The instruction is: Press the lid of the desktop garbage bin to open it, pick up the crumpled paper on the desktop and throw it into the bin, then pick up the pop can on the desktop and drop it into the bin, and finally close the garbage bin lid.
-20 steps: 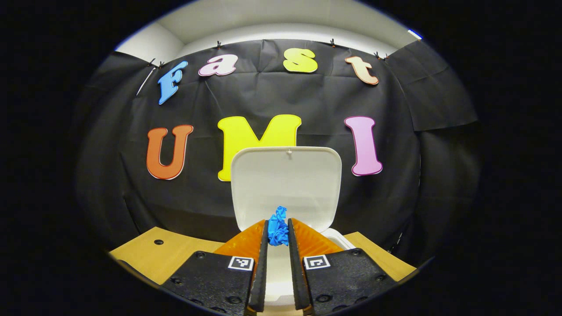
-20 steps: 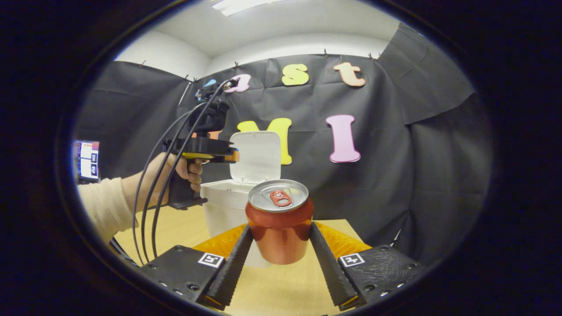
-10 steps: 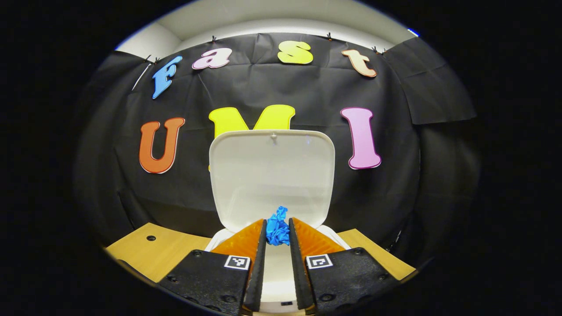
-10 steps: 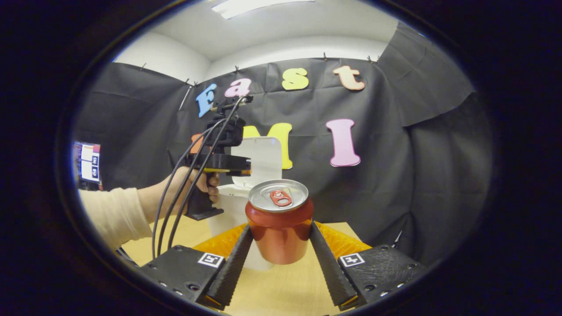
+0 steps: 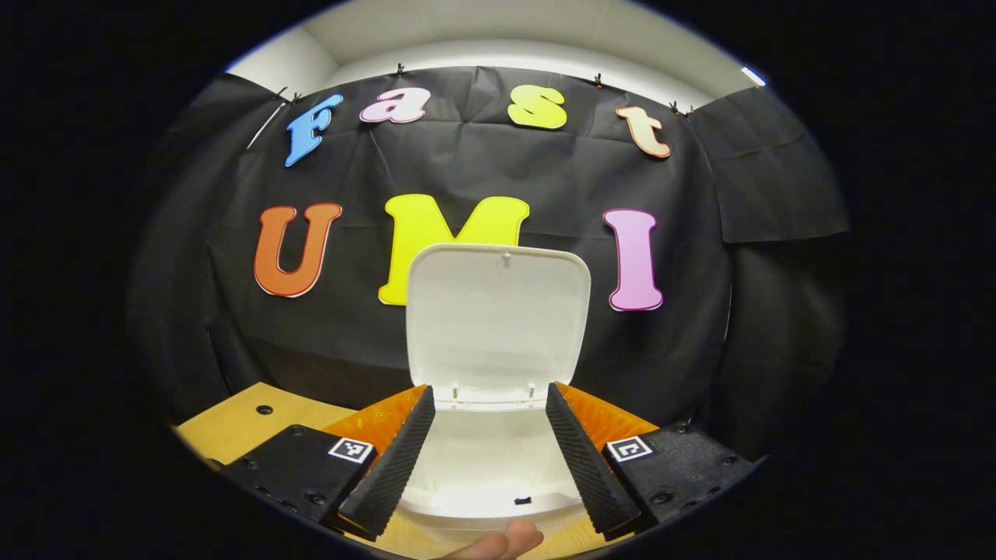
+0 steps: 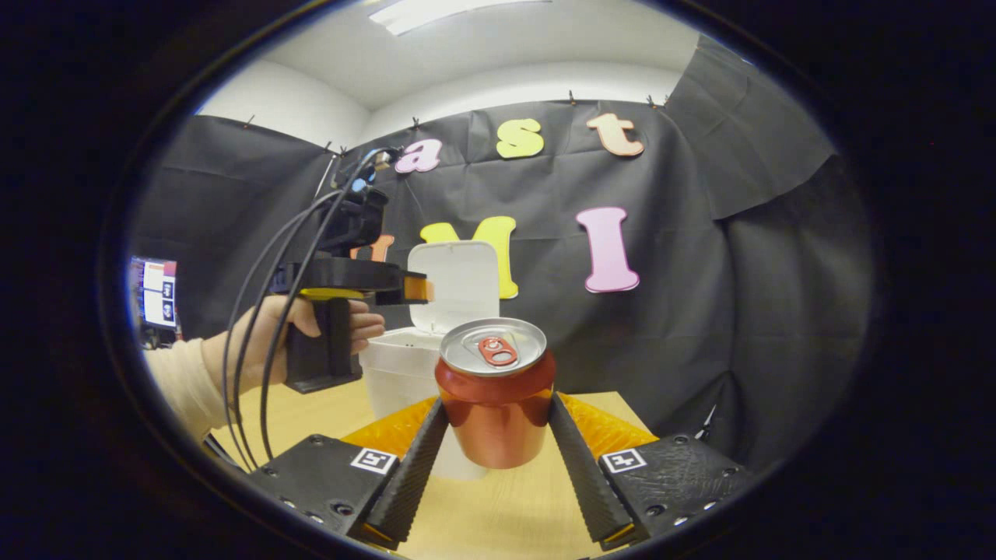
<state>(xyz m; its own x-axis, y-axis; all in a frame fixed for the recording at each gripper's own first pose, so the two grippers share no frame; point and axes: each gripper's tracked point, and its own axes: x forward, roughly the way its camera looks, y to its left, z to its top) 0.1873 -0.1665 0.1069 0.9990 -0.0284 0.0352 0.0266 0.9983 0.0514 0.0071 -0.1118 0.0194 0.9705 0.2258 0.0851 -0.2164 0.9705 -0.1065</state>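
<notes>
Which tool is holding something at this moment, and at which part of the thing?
The right tool grips the red pop can by its side walls, near mid-height. The left tool is open and holds nothing, above the open bin.

The left tongs have opened, blue paper gone.

black cloth wall, white wall above, ceiling light, wooden desktop
</notes>
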